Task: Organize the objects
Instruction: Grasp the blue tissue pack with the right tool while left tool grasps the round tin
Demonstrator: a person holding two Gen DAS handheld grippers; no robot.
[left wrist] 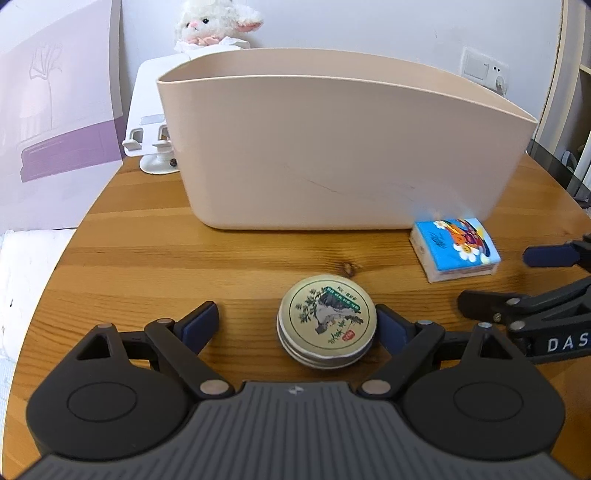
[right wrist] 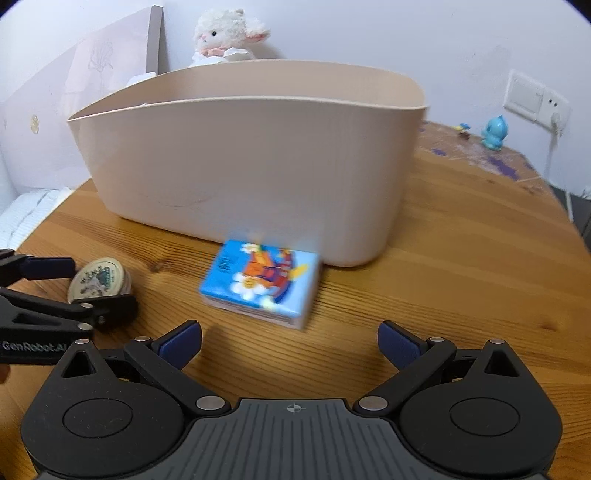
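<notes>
A round tin [left wrist: 327,321] with a plant picture on its lid lies on the wooden table [left wrist: 147,258], in front of a tall beige tub [left wrist: 332,147]. My left gripper [left wrist: 295,325] is open, the tin between its fingers, close to the right finger. A blue cartoon tissue pack [right wrist: 260,282] lies by the tub's [right wrist: 240,158] base. My right gripper [right wrist: 290,343] is open and empty, just short of the pack. The pack [left wrist: 456,247] and right gripper [left wrist: 506,277] show at the right of the left wrist view. The tin [right wrist: 98,280] and left gripper [right wrist: 74,291] show at the left of the right wrist view.
A plush lamb [right wrist: 229,33] sits behind the tub. A white stand [left wrist: 151,122] is at the tub's left. A blue figurine [right wrist: 495,133] stands at the table's far right, near a wall socket [right wrist: 535,99]. A purple-and-white board [left wrist: 55,110] leans at the left.
</notes>
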